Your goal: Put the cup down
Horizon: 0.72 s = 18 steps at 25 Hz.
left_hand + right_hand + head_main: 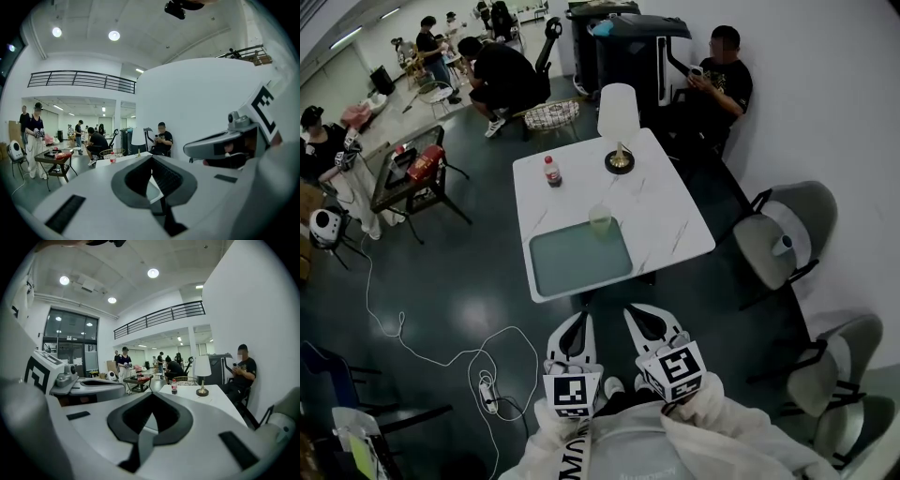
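There's the pale translucent plastic cup standing on the white marble-top table. Left gripper and right gripper, both pressed together and empty, need only avoid nudging it.

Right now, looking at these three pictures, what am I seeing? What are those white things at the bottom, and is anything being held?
A person holds two hand-held grabbing tools, the left tool and the right tool. The cubes with square patterns are part of them. The top-down picture comes from a camera on the person's head. The other two come from cameras riding on each tool, looking along its jaws. On the white table are a tray, a cup at the tray's far edge, a bottle and a lamp. Both tools are shut and empty, short of the table, so nothing is held.
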{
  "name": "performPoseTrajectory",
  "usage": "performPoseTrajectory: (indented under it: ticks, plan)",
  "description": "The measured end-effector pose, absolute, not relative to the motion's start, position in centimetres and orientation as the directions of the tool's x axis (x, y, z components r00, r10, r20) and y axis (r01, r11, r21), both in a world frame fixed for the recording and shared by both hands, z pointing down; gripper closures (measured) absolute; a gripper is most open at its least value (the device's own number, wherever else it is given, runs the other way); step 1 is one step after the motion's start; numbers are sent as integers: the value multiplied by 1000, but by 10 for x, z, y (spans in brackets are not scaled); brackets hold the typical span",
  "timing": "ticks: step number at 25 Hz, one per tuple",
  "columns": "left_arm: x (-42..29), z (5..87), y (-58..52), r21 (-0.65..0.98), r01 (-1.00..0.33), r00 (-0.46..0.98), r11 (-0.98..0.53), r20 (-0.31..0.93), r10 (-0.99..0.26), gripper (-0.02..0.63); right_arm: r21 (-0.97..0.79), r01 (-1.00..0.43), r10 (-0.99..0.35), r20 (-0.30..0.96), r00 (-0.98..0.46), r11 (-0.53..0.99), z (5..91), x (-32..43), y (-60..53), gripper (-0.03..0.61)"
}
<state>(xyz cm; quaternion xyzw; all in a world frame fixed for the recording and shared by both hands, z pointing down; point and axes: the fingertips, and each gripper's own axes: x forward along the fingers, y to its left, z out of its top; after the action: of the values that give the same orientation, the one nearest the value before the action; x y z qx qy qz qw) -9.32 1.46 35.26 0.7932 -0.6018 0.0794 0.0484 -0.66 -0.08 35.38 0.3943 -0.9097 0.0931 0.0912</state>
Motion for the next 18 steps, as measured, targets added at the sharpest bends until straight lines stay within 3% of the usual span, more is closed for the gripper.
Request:
performPoseTrajectory:
  ticks: [18]
  plan:
    - [-51,334,2,-65,-959,260,-275,178,-949,603,-139,-702,-682,170,-712,698,337,19,-21,572]
